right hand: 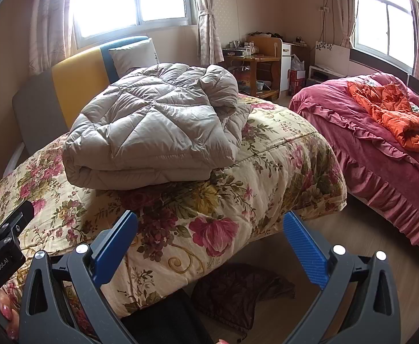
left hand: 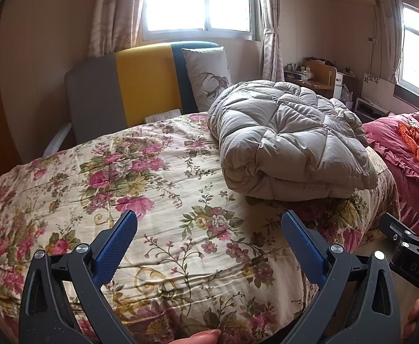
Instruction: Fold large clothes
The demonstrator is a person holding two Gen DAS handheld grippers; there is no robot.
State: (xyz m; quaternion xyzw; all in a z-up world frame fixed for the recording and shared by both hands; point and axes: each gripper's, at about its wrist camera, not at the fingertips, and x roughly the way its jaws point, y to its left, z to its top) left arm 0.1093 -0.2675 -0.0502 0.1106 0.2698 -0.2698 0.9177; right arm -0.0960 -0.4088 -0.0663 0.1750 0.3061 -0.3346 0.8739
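A grey quilted down coat [left hand: 289,140] lies folded in a thick bundle on the floral bedspread [left hand: 158,200]; it also shows in the right wrist view [right hand: 155,126]. My left gripper [left hand: 209,223] is open and empty, held above the bedspread in front of and left of the bundle. My right gripper [right hand: 211,226] is open and empty, held over the near corner of the bed [right hand: 266,177], below the bundle. The right gripper's edge shows in the left wrist view [left hand: 410,246], and the left gripper's edge shows in the right wrist view [right hand: 6,229].
A padded headboard [left hand: 129,91] with a pillow [left hand: 209,74] stands behind. A second bed with a pink cover [right hand: 381,149] and an orange garment [right hand: 393,114] is on the right. A dark cloth [right hand: 238,289] lies on the floor. A wooden desk [right hand: 255,66] stands at the back.
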